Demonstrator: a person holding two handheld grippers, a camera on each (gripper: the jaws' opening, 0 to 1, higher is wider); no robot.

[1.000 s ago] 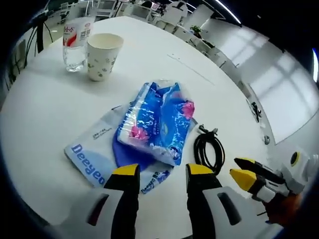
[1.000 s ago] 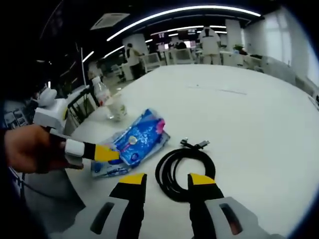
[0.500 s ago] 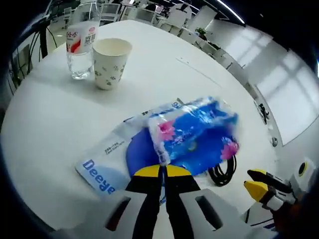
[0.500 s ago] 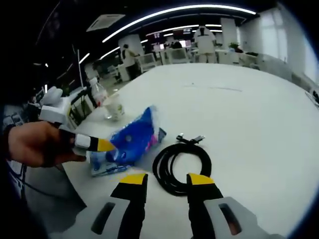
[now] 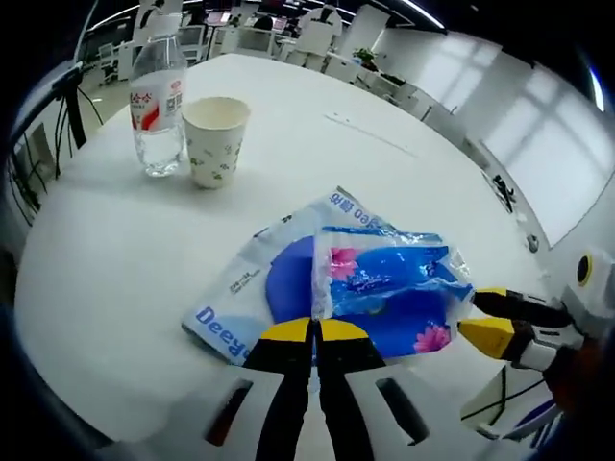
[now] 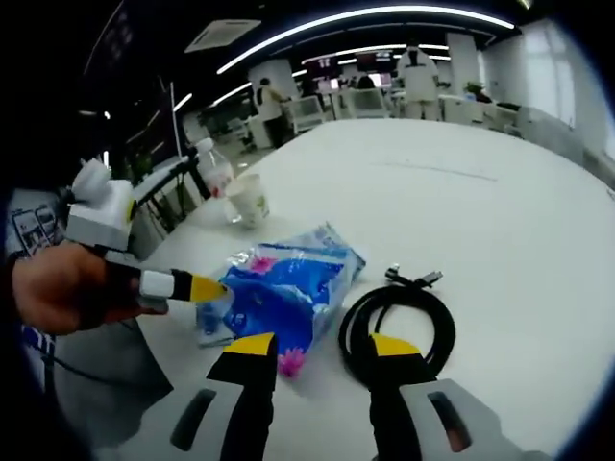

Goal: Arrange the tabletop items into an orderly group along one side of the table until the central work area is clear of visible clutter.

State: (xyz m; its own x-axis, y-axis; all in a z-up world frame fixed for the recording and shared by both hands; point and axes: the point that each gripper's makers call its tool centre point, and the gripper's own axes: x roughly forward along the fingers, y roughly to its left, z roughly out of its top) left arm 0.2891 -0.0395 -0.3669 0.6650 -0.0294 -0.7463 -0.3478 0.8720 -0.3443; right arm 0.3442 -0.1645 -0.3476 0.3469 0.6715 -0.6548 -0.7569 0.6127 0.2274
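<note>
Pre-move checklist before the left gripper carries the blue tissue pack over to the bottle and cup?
1. Left gripper shut on the blue tissue pack: ok, jaws pinch its edge.
2. Pack clear of the flat pouch under it: cannot tell, it overlaps the pouch.
3. Right gripper out of the way: not ok, its open jaws sit at the pack's far end in the left gripper view.
4. Black cable free of the pack: ok, it lies beside it on the table.
5. Space by the water bottle and paper cup: ok, bare table in front of them.
</note>
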